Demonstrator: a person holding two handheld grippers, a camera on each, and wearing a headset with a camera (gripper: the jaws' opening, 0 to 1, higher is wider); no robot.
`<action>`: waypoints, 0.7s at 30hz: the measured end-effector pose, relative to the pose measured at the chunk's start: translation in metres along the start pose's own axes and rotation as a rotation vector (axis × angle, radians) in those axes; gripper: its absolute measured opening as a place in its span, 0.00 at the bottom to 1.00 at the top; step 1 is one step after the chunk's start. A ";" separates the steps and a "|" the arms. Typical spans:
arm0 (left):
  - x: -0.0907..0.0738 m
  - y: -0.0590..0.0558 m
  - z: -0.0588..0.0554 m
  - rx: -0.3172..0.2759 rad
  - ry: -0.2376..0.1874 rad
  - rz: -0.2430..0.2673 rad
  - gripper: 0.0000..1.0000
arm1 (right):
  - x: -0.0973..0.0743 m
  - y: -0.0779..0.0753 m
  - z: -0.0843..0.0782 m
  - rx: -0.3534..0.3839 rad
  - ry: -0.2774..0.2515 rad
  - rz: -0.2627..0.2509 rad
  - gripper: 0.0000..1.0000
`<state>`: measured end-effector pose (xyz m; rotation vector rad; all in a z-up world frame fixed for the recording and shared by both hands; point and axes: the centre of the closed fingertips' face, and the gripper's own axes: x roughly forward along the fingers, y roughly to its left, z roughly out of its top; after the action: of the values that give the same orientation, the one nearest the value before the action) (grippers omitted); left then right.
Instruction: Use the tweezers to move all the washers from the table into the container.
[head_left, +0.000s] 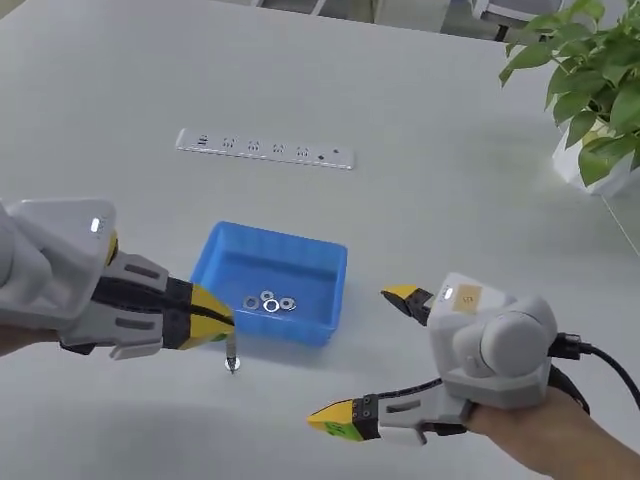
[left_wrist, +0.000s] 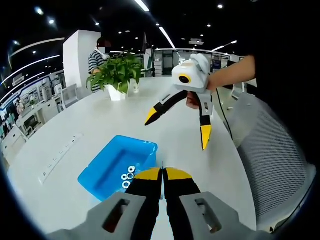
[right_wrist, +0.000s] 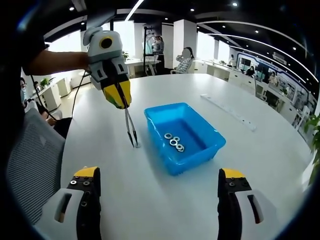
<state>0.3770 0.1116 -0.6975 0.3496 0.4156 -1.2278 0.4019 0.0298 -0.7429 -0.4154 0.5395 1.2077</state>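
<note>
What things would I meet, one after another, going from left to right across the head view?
The left claw, shut on the tweezers → blue container → right claw, open → potted plant.

Shiny metal washers (head_left: 268, 301) sit in a glossy plastic container (head_left: 252, 262).

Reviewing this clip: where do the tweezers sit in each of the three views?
Head view: the tweezers poke down from the left gripper, lower left of centre, just in front of the blue container.
Left gripper view: a thin tip between the shut jaws, bottom centre.
Right gripper view: hanging from the left gripper, left of centre.
Shared landmark: the blue container, right beside the tweezers.
</note>
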 end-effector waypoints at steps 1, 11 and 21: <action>0.000 0.000 0.000 -0.001 -0.001 -0.001 0.05 | 0.001 0.001 0.001 -0.003 -0.001 0.003 0.98; 0.000 0.000 0.000 0.001 0.003 -0.004 0.05 | 0.015 0.020 0.022 -0.101 -0.054 0.089 0.81; 0.000 -0.002 0.000 0.008 0.012 -0.017 0.05 | 0.038 0.039 0.040 -0.210 -0.091 0.188 0.54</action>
<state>0.3749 0.1107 -0.6980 0.3609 0.4252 -1.2450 0.3809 0.0935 -0.7338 -0.4931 0.3807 1.4638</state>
